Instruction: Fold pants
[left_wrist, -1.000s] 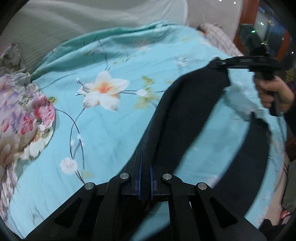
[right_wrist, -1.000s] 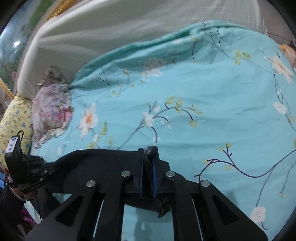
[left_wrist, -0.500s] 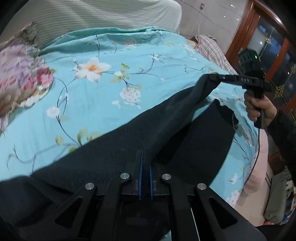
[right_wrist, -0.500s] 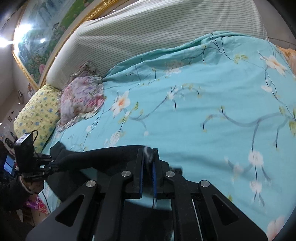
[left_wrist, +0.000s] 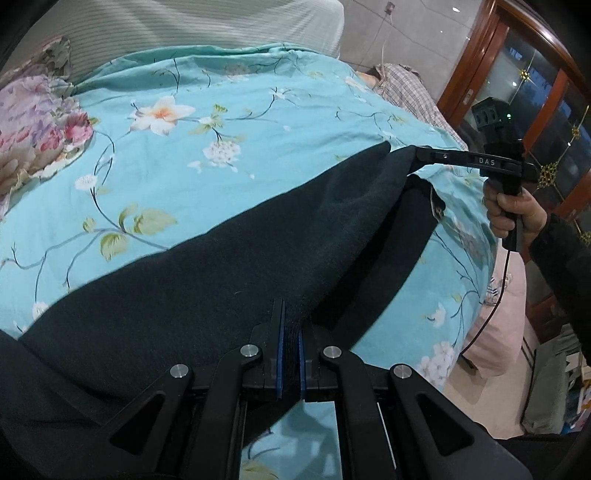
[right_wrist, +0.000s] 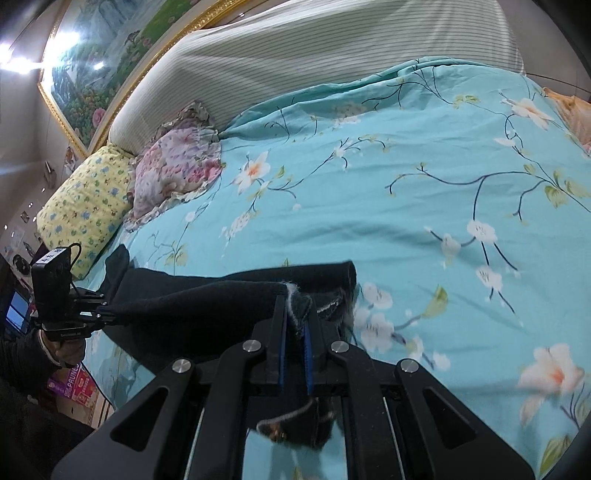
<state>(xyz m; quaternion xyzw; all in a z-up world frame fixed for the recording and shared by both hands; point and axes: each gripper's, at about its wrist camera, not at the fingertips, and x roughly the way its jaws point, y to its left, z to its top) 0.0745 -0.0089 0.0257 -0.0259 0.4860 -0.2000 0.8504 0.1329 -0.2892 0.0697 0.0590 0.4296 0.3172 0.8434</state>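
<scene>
So it's a bed (right_wrist: 369, 55) with a striped sheet showing up near the head, and a turquoise floral duvet (left_wrist: 229, 155) spread over most of it. At the head end there's a pink-and-purple flowery pillow (right_wrist: 177, 166) with a yellow patterned pillow (right_wrist: 85, 206) right beside it. Dark pants (left_wrist: 207, 280) drape across the duvet's near edge, and there's some plaid cloth (left_wrist: 410, 88) at the far corner.

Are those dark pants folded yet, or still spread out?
Spread out: the pants hang stretched between the left gripper and right gripper, both shut on the cloth above the bed.
</scene>
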